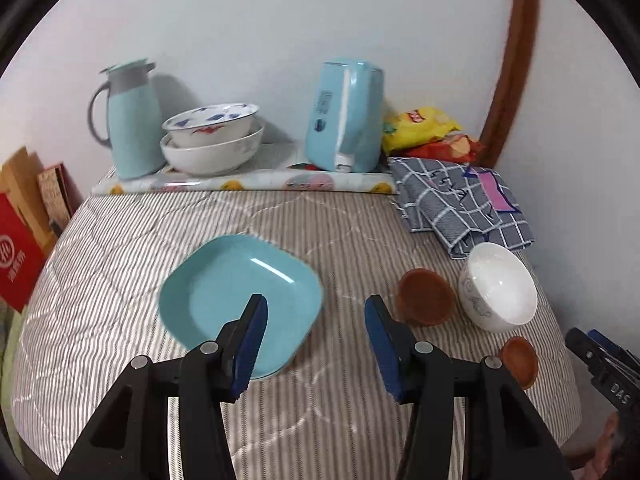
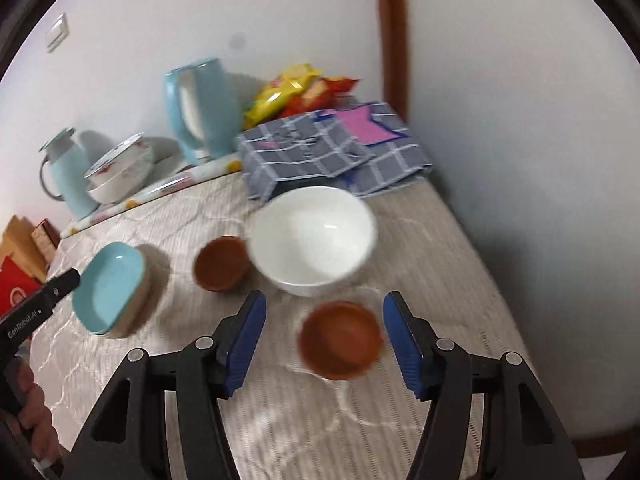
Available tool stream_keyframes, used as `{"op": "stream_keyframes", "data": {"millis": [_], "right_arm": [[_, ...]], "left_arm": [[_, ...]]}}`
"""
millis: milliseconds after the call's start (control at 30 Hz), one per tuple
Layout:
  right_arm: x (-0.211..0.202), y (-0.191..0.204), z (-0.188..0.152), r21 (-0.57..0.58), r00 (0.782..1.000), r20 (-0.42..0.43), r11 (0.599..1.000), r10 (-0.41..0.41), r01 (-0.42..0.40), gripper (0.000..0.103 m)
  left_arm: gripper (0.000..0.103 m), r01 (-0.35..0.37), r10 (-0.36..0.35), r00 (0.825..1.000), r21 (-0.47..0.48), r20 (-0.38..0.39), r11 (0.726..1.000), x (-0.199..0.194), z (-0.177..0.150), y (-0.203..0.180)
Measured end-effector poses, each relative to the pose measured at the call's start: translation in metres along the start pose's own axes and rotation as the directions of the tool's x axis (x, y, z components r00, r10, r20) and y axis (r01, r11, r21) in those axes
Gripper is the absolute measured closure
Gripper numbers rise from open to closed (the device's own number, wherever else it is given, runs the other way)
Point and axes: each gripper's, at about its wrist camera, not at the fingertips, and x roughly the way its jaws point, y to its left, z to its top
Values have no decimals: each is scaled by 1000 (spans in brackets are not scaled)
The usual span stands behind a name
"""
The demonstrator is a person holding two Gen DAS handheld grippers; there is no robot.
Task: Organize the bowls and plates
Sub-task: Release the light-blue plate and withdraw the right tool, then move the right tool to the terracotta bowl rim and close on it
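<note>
A teal square plate (image 1: pixel 240 292) lies on the striped cloth, on another plate (image 2: pixel 108 288). A white bowl (image 1: pixel 498 286) stands at the right, also in the right wrist view (image 2: pixel 314 238). Two small brown bowls sit near it: one (image 1: pixel 426 296) beside the white bowl (image 2: pixel 220 262), one (image 1: pixel 520 360) nearer (image 2: pixel 340 338). My left gripper (image 1: pixel 316 328) is open and empty, its left finger over the teal plate's near edge. My right gripper (image 2: pixel 324 320) is open and empty, its jaws on either side of the nearer brown bowl, just short of it.
Two stacked white patterned bowls (image 1: pixel 212 140), a light blue thermos jug (image 1: pixel 130 120) and a blue kettle (image 1: pixel 344 116) stand on a mat at the back wall. Snack bags (image 1: pixel 424 126) and a folded checked cloth (image 1: pixel 460 204) lie back right. Red box (image 1: pixel 16 264) at left.
</note>
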Motion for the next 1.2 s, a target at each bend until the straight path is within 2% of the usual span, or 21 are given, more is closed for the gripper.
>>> {"op": "stream_keyframes", "data": {"millis": [133, 333, 567, 667, 867, 1067, 1200], "right_arm": [[-7, -20, -5, 27, 1000, 3, 1000, -3, 3, 43], [-9, -42, -10, 65, 1000, 9, 998, 4, -5, 43], [-2, -57, -12, 62, 1000, 8, 998, -19, 19, 43], [6, -59, -13, 60, 1000, 1, 998, -14, 14, 43], [29, -55, -16, 37, 999, -32, 999, -7, 8, 43], [51, -52, -20, 30, 998, -60, 999, 36, -34, 43], [63, -50, -23, 28, 996, -78, 999, 43, -41, 47]], "left_arm": [[54, 24, -24, 1000, 16, -19, 1000, 6, 1, -18], [54, 5, -4, 1000, 60, -17, 998, 17, 2, -46], [54, -2, 4, 999, 57, -34, 998, 36, 1, -62], [54, -12, 16, 998, 63, -53, 998, 48, -1, -65], [54, 10, -4, 996, 68, -88, 998, 66, -3, -69], [55, 25, -17, 991, 64, -130, 998, 88, -3, -73], [54, 23, -13, 988, 62, -153, 998, 103, -2, -75]]}}
